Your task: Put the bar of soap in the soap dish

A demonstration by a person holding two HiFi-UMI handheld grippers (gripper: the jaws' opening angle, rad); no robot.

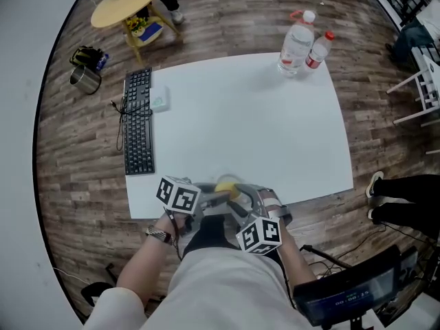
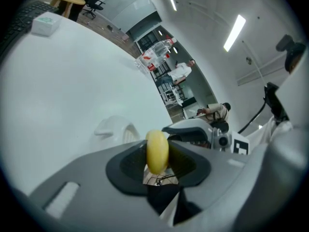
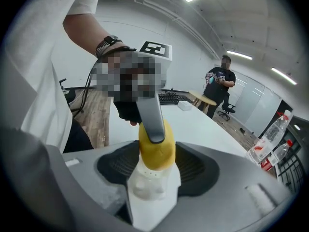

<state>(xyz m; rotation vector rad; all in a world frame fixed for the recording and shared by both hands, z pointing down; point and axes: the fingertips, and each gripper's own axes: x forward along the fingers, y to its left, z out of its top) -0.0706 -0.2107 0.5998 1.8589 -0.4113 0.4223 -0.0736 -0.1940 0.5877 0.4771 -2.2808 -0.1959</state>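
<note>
The left gripper (image 2: 158, 167) is clamped on the yellow bar of soap (image 2: 157, 151), held edge-on between its jaws; the right gripper (image 3: 154, 173) grasps the white soap dish (image 3: 150, 190), which sticks out ahead of its jaws; the soap sits over the dish's far end, seemingly touching it, though contact is hard to judge; the white table (image 1: 275, 129) stretches ahead of both grippers

Left gripper (image 1: 217, 198), right gripper (image 1: 238, 199) tip to tip, angled down, jaws clamped.
</note>
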